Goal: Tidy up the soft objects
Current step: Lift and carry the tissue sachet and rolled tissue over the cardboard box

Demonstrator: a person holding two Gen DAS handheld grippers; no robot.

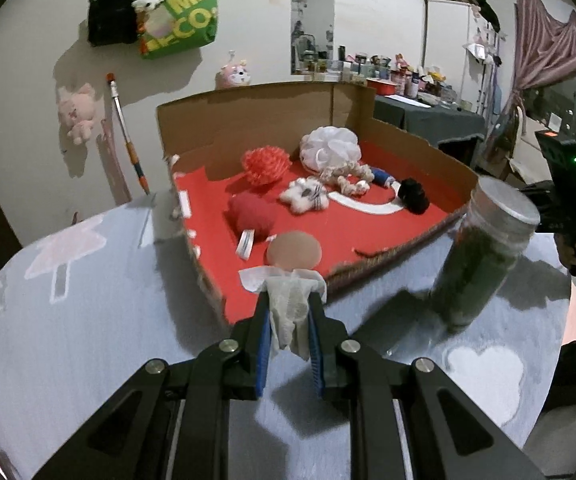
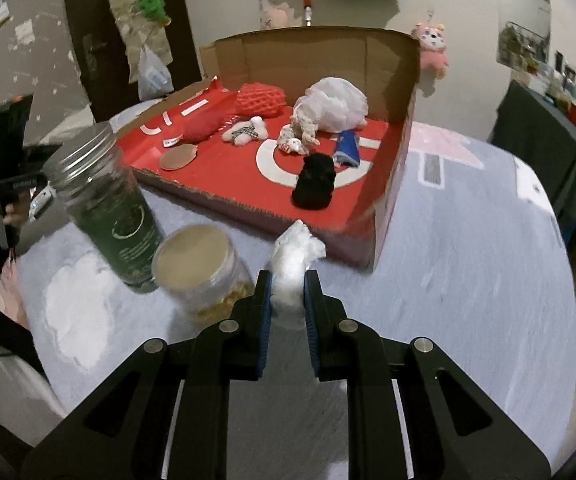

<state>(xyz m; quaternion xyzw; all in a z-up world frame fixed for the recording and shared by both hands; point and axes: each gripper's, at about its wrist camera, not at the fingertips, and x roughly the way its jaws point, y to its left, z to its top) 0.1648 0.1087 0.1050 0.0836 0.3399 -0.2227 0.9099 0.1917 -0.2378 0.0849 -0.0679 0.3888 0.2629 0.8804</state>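
The left tool [image 1: 289, 300] is pinching a crumpled white paper tissue [image 1: 288, 304] between its blue-padded fingers [image 1: 262, 344], held just before the near edge of the shallow cardboard box with a red printed floor [image 1: 351, 224]. The right tool [image 2: 288, 290] is pinching a white fluffy wad of cotton [image 2: 293, 258] in the same way, above the pale blue patterned worktop [image 2: 467, 280] and close to the box's near wall.

Inside the box lie a white mesh bath pouf [image 1: 329, 146], an orange-red net sponge [image 1: 264, 164], a dark red knitted pouch with a white label [image 1: 251, 216], a small white fuzzy toy with striped bands [image 1: 303, 196], a knotted cream rope [image 1: 347, 178], a blue rolled cloth piece [image 1: 380, 178], a black woolly bundle [image 1: 413, 194] and a round beige flat pad [image 1: 293, 252], which sits nearest the left tool.

On the worktop beside the box stands a tall glass jar with a silver screw lid and dark green contents [image 2: 106, 204], blurred and leaning in both views. Just beside it is a short clear plastic jar with a tan lid [image 2: 200, 264], touching the right tool's left finger in the view
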